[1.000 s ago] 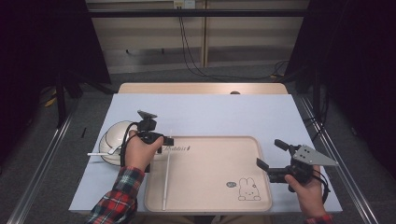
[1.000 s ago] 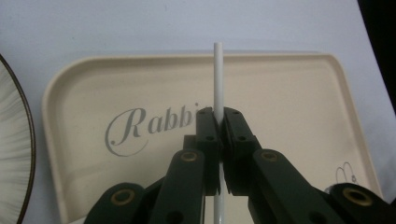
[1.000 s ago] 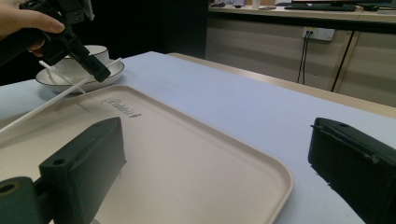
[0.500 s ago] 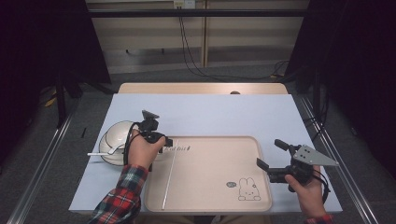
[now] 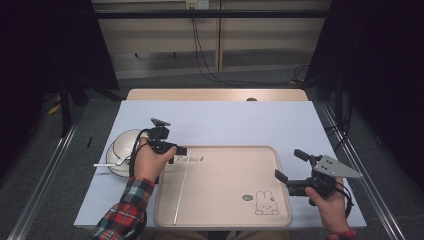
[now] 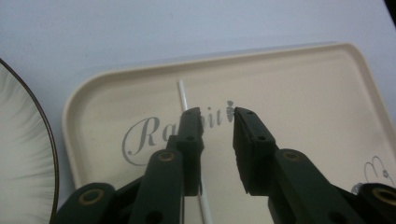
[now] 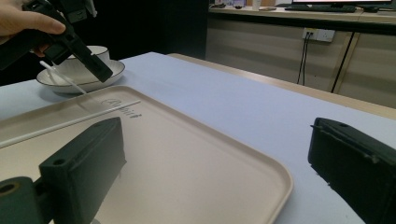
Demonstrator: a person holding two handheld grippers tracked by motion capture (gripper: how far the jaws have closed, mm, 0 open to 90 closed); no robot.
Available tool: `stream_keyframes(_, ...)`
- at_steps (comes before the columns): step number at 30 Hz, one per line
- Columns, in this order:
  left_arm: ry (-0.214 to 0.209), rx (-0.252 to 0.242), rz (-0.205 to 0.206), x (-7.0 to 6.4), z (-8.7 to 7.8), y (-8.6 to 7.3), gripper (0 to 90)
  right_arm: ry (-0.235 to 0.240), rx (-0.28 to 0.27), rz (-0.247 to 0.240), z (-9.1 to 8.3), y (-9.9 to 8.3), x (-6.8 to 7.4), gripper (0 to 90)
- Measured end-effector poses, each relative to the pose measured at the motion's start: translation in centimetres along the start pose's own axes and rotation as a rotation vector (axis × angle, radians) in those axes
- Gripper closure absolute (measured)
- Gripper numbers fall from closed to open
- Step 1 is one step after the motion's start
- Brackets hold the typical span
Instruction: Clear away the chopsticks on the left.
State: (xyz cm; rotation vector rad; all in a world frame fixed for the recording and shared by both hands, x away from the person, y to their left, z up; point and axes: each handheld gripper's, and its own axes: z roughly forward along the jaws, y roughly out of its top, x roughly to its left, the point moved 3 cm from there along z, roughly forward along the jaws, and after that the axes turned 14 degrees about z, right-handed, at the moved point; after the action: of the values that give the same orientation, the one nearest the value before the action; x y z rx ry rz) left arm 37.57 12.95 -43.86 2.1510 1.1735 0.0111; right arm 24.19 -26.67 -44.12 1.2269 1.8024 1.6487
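Left gripper (image 6: 216, 114): jaws parted, nothing clamped. They hover over the far-left corner of the tray (image 5: 280, 170), tips above the "Rabbit" lettering (image 6: 140, 140). The white stick (image 6: 182, 93) runs under the left jaw and pokes out past its tip; can't tell whether that jaw touches it, but it isn't pinched between the two.

Stick lies flat inside the tray, parallel to the tray's left edge and just inside it, reaching from near the lettering down to the near-left corner in the high view (image 5: 181, 192).

Right gripper (image 5: 287, 166): jaws spread wide, released, holding nothing. It sits at the tray's right edge, near the table's near-right corner, jaws pointing left over the tray rim. Rabbit drawing (image 5: 266, 202) is printed on the tray floor just left of it.

Off the tray: white bowl on a saucer (image 5: 117, 150) by the table's left edge, just beside the left hand (image 5: 150, 162), with a white spoon (image 5: 106, 164) resting on it. Table (image 5: 225, 122) surface is pale blue-grey.
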Motion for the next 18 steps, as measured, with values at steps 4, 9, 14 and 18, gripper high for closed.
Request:
stream_keyframes(4,-0.005,0.005,0.049,0.09,-0.42,-0.02,67.3,0.0,-0.004,0.004,0.04,0.0,0.0,3.1)
stream_keyframes(9,-0.014,0.002,0.137,0.05,-0.66,-0.03,63.0,-0.005,0.006,0.01,0.04,-0.07,0.08,3.1)
stream_keyframes(14,-0.038,0.013,0.254,-0.13,-0.72,-0.02,55.0,-0.005,0.004,-0.002,0.08,-0.05,-0.02,3.1)
stream_keyframes(18,-0.098,0.018,0.301,-0.43,-0.78,0.02,47.1,-0.001,0.005,-0.003,0.13,-0.07,-0.01,3.1)
